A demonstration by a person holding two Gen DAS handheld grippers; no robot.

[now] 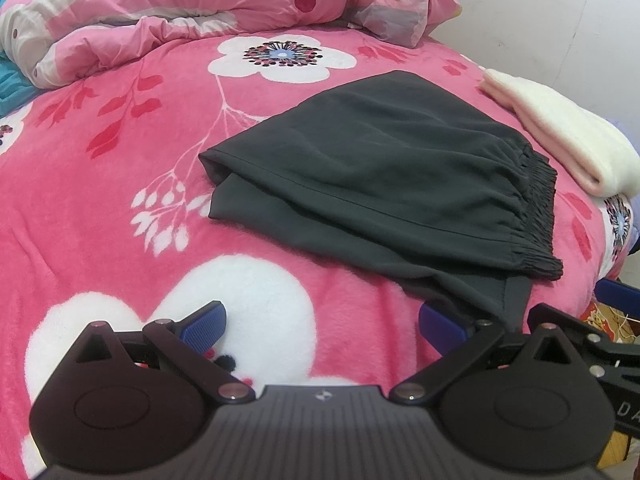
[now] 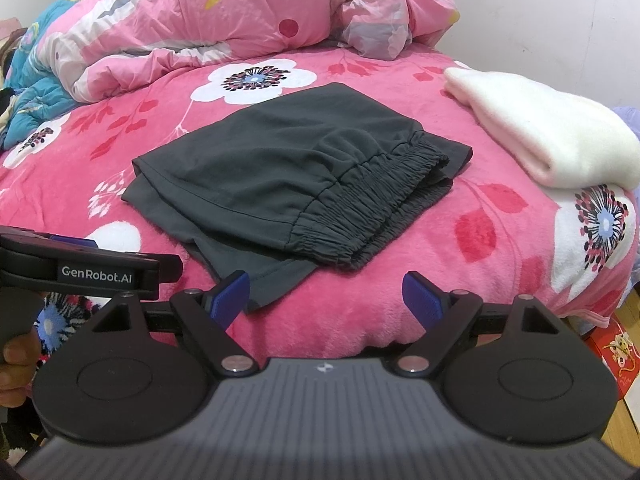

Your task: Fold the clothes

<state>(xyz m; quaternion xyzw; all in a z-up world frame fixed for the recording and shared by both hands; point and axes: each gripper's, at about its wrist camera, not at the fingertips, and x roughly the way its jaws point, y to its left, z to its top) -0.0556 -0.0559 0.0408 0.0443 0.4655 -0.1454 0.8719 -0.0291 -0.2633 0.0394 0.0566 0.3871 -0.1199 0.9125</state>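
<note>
- Dark trousers (image 2: pixel 280 184) lying folded over in the middle of the pink flowered blanket (image 2: pixel 400 300), elastic waistband (image 2: pixel 360 216) bunched toward the near right, lower layer poking out at the near left corner.
- Looks partway folded: top layer doubled back, bottom edge not lined up underneath.
- Next step, at a guess: another fold, or squaring the layers.
- For a clean fold, best to pinch both layers together at the near corners, one claw at the waistband end, the other at the loose near corner.
- Lifting low and level, then laying the cloth across in one sweep, to keep the slippery fabric from sliding apart.
- Risk worth watching: catching the plush blanket along with the trousers.
- Right claw (image 2: pixel 326 300) spread wide, holding nothing, left pad just at the loose near corner of the trousers, right pad over bare blanket.
- Left claw (image 1: pixel 322 324) also spread wide and empty, its right pad at the near edge of the trousers, contact hard to call, left pad over a white flower on the blanket.
- Left claw's body also visible at the far left of the right view, close beside.
- Beyond: folded cream towel (image 2: pixel 552 136) on the right, apart from the trousers.
- Rumpled pink quilt (image 2: pixel 240 12) heaped along the far side.
</note>
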